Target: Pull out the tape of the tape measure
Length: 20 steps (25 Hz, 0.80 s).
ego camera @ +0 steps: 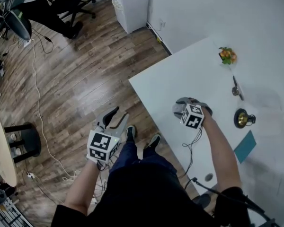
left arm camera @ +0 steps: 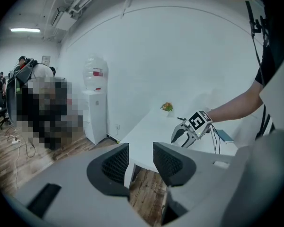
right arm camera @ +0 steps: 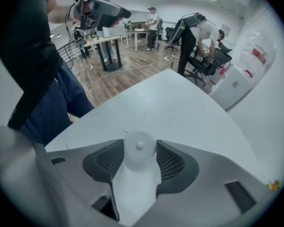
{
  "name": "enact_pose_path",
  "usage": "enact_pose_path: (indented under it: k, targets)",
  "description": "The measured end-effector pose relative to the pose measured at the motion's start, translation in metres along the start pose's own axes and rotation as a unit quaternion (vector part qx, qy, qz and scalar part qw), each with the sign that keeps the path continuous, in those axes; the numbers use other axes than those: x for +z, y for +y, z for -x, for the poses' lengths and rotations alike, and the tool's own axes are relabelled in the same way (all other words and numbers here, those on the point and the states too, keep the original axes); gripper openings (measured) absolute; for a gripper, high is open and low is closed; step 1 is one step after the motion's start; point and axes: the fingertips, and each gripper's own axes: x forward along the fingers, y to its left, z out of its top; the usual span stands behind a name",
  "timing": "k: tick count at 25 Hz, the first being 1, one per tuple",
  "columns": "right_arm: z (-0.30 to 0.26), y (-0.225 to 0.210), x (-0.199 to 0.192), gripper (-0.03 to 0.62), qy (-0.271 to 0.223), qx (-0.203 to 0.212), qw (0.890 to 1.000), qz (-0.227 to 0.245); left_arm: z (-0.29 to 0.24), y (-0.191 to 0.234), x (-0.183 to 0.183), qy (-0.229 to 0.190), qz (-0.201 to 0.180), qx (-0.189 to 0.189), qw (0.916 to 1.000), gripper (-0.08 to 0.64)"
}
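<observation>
Right gripper (right arm camera: pixel 139 144) points steeply down over the table, jaws set wide with the pads closed against both sides of the white round tape measure (right arm camera: pixel 139 154). The tape measure sits between those pads, just above the tabletop, near the table's front edge. Left gripper (left arm camera: pixel 140 151) is off the table over the floor, jaws a narrow gap apart with nothing between them.

Wood floor (ego camera: pixel 85 70) fills the left. White table (ego camera: pixel 180 79) fills the right. White water dispenser (left arm camera: pixel 95 103) stands against the wall past the table's far corner. Teal card (ego camera: pixel 245 146) lies flat on the table to the right. Small brass bell (ego camera: pixel 242 118) sits just beyond it. Orange flowers (ego camera: pixel 227 56) are at the far edge.
</observation>
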Motion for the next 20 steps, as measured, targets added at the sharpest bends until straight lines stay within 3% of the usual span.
enact_pose_path:
  k: [4,9,14,20]
  targets:
    - [0.029,-0.013,0.009,0.221,-0.067,-0.062,0.993,-0.081,-0.008,-0.008,0.015,-0.007,-0.013,-0.018,0.9997,0.156]
    - [0.081,-0.024,0.021,0.221,-0.137,-0.153,0.968,-0.147,-0.017,-0.030,0.038,-0.021,-0.034,-0.047,0.9981,0.155]
    - [0.143,-0.028,0.037,0.221,-0.207,-0.238,0.929,-0.194,-0.022,-0.057,0.065,-0.040,-0.047,-0.082,0.9947,0.155]
    - [0.233,-0.029,0.063,0.221,-0.272,-0.354,0.873,-0.198,-0.013,-0.092,0.112,-0.088,-0.067,-0.119,0.9867,0.155]
